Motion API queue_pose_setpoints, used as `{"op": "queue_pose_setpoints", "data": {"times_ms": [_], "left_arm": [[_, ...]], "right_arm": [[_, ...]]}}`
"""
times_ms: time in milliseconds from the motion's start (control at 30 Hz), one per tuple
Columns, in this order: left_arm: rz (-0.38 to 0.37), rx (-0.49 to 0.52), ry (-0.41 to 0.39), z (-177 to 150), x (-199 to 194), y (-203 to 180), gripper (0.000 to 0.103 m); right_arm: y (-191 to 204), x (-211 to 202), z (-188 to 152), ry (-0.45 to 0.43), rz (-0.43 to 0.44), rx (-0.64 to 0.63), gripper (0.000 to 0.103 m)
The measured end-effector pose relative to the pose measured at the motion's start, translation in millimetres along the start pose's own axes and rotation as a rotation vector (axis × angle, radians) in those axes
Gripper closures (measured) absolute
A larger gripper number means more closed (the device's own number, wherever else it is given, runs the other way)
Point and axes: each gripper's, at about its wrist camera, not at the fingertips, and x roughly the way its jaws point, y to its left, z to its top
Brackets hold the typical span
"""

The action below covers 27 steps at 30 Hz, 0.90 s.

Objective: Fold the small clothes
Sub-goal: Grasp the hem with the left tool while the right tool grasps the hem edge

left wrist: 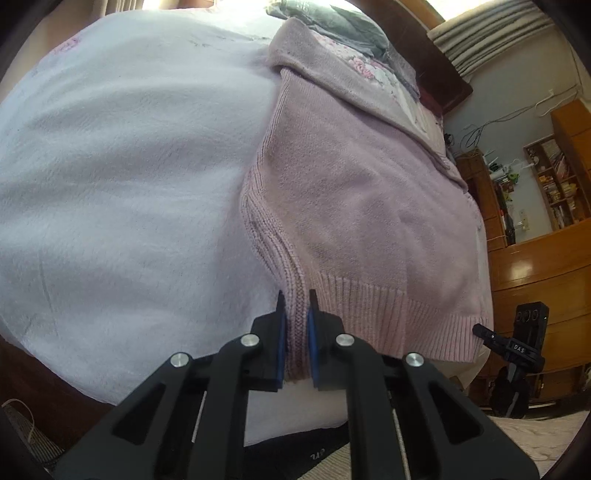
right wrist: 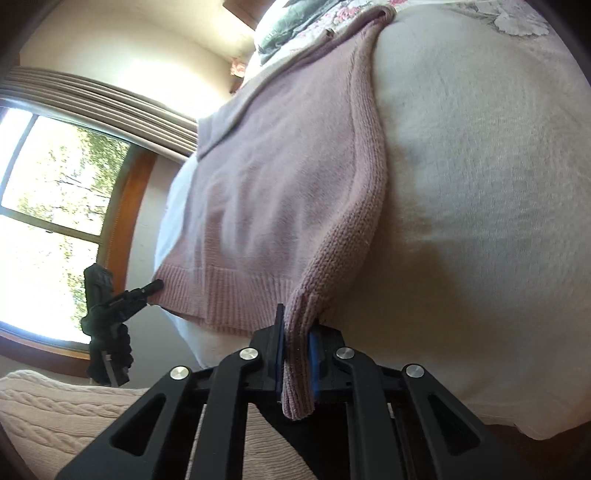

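Observation:
A pink knitted sweater [left wrist: 354, 206] lies flat on a white fleece blanket [left wrist: 122, 184], its ribbed hem towards me. My left gripper [left wrist: 297, 314] is shut on the cuff of the sweater's left sleeve, which runs down the garment's left side. In the right wrist view the same sweater [right wrist: 273, 192] spreads over the blanket [right wrist: 480, 221]. There my right gripper [right wrist: 297, 325] is shut on the cuff of the right sleeve, and the cuff's end hangs out behind the pads. Each gripper shows small in the other's view: the right one [left wrist: 484, 330], the left one [right wrist: 155, 285].
A folded mauve blanket [left wrist: 354, 77] and grey bedding [left wrist: 343, 26] lie beyond the sweater's collar. A wooden cabinet [left wrist: 535, 280] and bookshelves [left wrist: 554, 177] stand to the right. A window [right wrist: 55, 206] with curtains is on the left. A cream cable-knit cloth [right wrist: 55, 413] lies below the bed's edge.

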Motion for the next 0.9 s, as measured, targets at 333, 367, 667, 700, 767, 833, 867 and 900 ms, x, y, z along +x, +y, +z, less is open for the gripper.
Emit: {"op": "queue_pose_setpoints", "data": {"times_ms": [333, 367, 667, 700, 767, 833, 867, 900], "left_arm": [[-0.128, -0.012, -0.175, 98.1, -12.7, -22.0, 0.095], [-0.133, -0.023, -0.178, 109.0, -6.5, -19.4, 0.095], [-0.010, -0.111, -0.121, 188.3, 76.8, 18.7, 0.095], [-0.008, -0.118, -0.108, 192.5, 84.5, 20.7, 0.095], [-0.012, -0.134, -0.091, 201.5, 93.2, 24.6, 0.093], [-0.044, -0.164, -0.074, 208.1, 92.9, 29.7, 0.091], [-0.059, -0.178, -0.069, 210.6, 90.8, 32.2, 0.091], [-0.076, -0.187, -0.066, 212.4, 88.4, 34.3, 0.091]], "right_arm": [[1.7, -42.0, 96.5, -0.161, 0.172, 0.037, 0.093], [0.2, -39.8, 108.8, -0.161, 0.155, 0.036, 0.093], [-60.3, 4.9, 198.1, -0.102, 0.122, 0.178, 0.093], [-67.9, 9.1, 203.6, -0.097, 0.131, 0.200, 0.093], [-81.0, 16.3, 211.1, -0.077, 0.162, 0.242, 0.093], [-85.6, 15.9, 214.6, -0.063, 0.175, 0.252, 0.093], [-85.4, 13.5, 215.7, -0.062, 0.169, 0.244, 0.091], [-85.0, 10.7, 215.9, -0.065, 0.163, 0.237, 0.088]]}}
